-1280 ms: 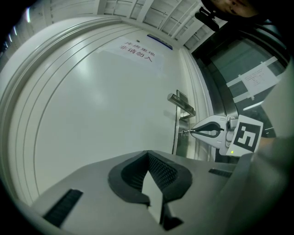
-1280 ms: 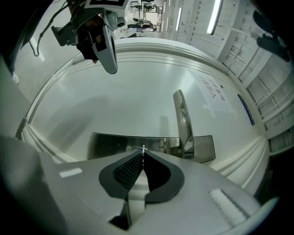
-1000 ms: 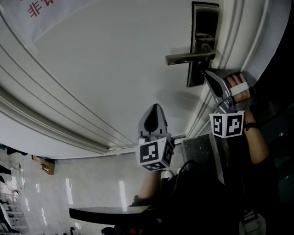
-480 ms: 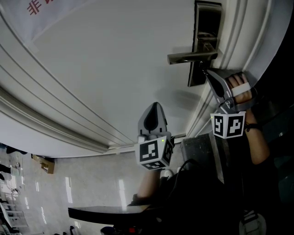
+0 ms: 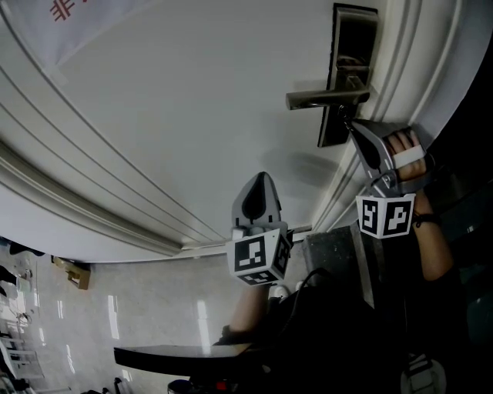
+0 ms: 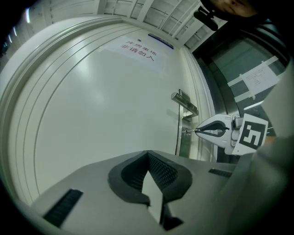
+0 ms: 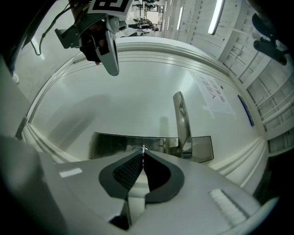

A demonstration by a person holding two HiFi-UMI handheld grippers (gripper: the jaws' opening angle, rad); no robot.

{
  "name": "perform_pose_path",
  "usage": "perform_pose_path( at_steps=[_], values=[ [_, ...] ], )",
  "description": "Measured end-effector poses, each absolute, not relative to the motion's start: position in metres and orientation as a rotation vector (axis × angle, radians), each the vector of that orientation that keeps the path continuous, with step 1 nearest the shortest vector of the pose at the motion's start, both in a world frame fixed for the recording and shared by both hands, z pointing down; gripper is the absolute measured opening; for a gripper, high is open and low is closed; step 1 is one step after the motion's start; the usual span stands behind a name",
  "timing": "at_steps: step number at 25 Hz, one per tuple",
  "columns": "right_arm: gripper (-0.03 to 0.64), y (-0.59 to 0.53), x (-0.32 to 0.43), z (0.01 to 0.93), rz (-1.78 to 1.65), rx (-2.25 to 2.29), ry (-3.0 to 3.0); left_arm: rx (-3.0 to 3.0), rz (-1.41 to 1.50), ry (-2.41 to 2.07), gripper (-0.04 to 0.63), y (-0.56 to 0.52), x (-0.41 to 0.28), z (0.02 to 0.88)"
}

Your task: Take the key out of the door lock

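Right gripper view: right gripper (image 7: 143, 152) jaws pinched on key (image 7: 143, 148), seated in lock plate (image 7: 115, 144) at 12 o'clock off tips; key axis runs along jaws. Left gripper (image 6: 148, 156) closed, empty, well away.

Just above your right gripper (image 5: 349, 125), a metal lever handle (image 5: 327, 97) sticks out leftward from the white door (image 5: 192, 115). Far up and left of your left gripper (image 5: 260, 180), a paper notice (image 5: 65, 14) with red print is stuck to that door. Below the left gripper lies a glossy tiled floor (image 5: 154, 308), with a small brown box (image 5: 75, 275) well off to its left. Beyond your right gripper, a white sheet (image 6: 259, 77) hangs on a dark glass panel (image 6: 234, 57).
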State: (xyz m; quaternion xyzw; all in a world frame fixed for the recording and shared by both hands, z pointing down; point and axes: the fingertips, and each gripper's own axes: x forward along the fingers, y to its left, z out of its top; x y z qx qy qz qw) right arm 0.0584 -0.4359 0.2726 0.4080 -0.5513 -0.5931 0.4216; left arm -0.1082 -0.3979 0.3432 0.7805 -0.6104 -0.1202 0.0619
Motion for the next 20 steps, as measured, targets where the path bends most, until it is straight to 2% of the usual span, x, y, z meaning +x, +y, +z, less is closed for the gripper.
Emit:
perform_pose_path(
  at_steps=[20],
  values=[
    [0.008,-0.437,0.06,0.274,-1.483,1.027,-1.394,2.343,-0.359,-1.831,0.0,-0.396,-0.101,0.351]
  ],
)
